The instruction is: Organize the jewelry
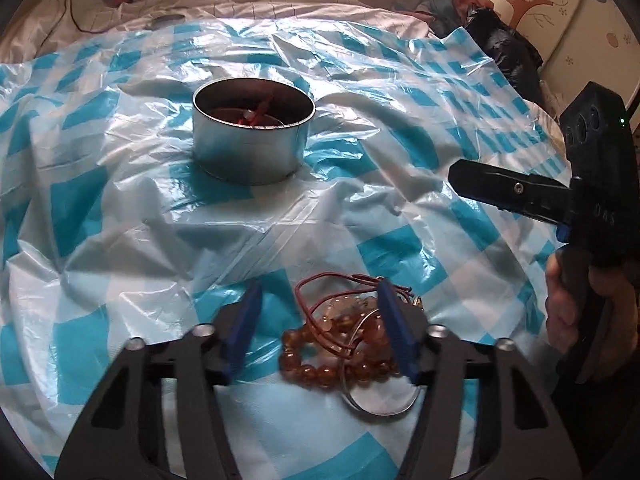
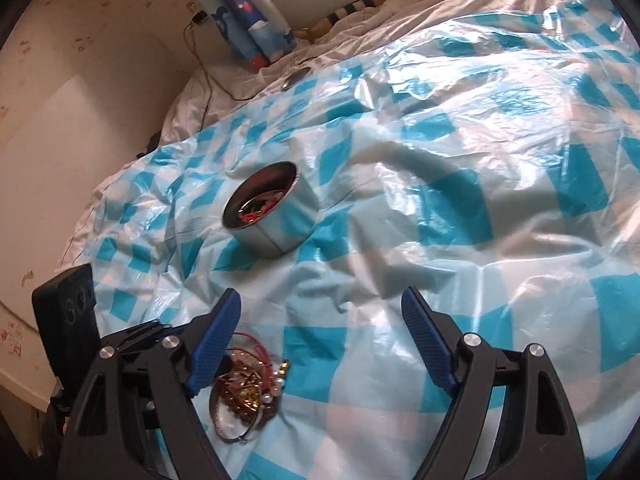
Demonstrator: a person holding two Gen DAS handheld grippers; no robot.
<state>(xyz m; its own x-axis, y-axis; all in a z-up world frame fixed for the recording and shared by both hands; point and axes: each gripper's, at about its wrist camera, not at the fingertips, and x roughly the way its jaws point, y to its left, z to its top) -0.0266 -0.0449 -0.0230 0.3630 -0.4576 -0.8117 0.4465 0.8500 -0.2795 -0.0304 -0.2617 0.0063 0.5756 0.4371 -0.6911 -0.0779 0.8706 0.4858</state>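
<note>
A tangle of jewelry (image 1: pixel 340 340) lies on the blue-and-white checked plastic sheet (image 1: pixel 120 220): an amber bead bracelet, a red cord and a silver bangle. My left gripper (image 1: pixel 320 300) is open, its blue pads either side of the pile, the right pad over its edge. A round metal tin (image 1: pixel 253 132) with red items inside stands beyond. My right gripper (image 2: pixel 320 312) is open and empty over bare sheet; the jewelry pile (image 2: pixel 244 392) lies by its left pad. The tin (image 2: pixel 270 216) also shows in the right wrist view. The right gripper (image 1: pixel 500 192) shows at the right of the left wrist view.
The sheet covers a rumpled bed with white bedding (image 1: pixel 280 0). A small round metal lid (image 2: pixel 296 78) lies at the sheet's far edge. A black cable (image 2: pixel 204 80) runs along the wall. A black bag (image 1: pixel 504 52) and a cabinet (image 1: pixel 560 20) stand at the right.
</note>
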